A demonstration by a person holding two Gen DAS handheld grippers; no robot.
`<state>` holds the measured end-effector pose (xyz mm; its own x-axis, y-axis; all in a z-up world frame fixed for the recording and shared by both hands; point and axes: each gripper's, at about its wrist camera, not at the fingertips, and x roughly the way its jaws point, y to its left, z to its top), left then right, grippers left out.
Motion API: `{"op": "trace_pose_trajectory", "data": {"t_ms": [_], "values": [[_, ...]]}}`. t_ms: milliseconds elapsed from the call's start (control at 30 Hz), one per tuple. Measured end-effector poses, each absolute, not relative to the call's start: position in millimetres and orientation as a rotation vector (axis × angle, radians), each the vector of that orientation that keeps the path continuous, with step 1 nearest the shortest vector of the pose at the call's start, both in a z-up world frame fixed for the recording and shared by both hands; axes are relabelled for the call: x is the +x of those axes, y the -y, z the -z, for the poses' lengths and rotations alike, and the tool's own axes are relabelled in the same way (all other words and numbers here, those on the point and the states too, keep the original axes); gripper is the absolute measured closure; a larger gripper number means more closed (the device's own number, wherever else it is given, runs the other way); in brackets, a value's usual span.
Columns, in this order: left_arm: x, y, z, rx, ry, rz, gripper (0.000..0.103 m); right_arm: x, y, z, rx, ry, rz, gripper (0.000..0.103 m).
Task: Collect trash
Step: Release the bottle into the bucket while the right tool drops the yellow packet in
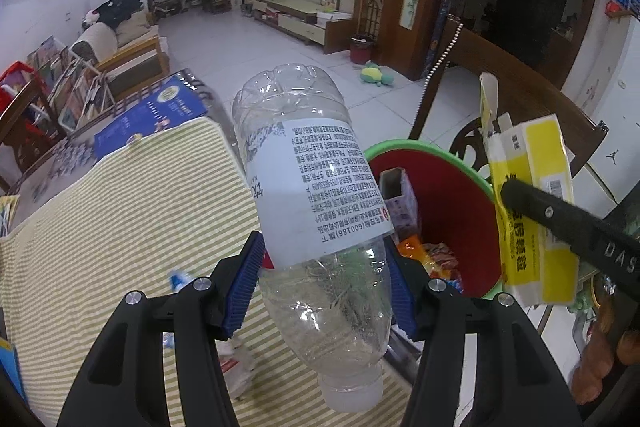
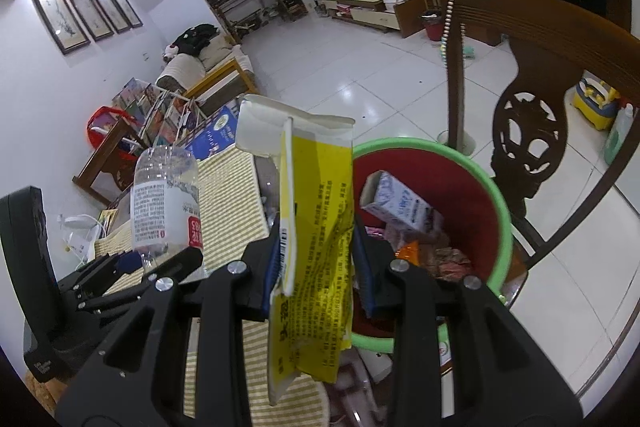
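My left gripper is shut on a clear empty plastic bottle with a white label, held cap-down above the striped cloth, just left of the bin. The bottle also shows in the right wrist view. My right gripper is shut on a flattened yellow and white carton, held upright at the bin's left rim; the carton also shows in the left wrist view. The red bin with a green rim holds a small white box and several snack wrappers; the bin also shows in the left wrist view.
A yellow-striped cloth covers the table. Crumpled paper and a blue scrap lie on it under the left gripper. A blue book lies at the table's far end. A dark wooden chair stands behind the bin.
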<state>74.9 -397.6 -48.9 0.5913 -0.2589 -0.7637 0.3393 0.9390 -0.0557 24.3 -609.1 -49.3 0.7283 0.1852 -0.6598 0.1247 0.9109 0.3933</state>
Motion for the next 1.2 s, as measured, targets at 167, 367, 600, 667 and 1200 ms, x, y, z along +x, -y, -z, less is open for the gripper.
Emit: {"op": "trace_pose_trajectory", "data": {"t_ms": [167,367,600,667,1200], "values": [[83,422,50,0.112,-0.878,0.377,0.048,24,629,53,0.452,-0.761,-0.014,0.072],[94,447,57,0.125,-0.906,0.399,0.048,28,651,60,0.472,-0.770,-0.002,0.072],[109,472,69,0.142,-0.949,0.428,0.048,35,671,67,0.492,-0.790,0.013,0.072],[113,476,73,0.146,-0.959,0.436,0.048,36,676,68,0.495,-0.790,0.020,0.072],[145,499,108,0.099,-1.124,0.498,0.048,56,691,82,0.512,-0.840,0.032,0.072]]}}
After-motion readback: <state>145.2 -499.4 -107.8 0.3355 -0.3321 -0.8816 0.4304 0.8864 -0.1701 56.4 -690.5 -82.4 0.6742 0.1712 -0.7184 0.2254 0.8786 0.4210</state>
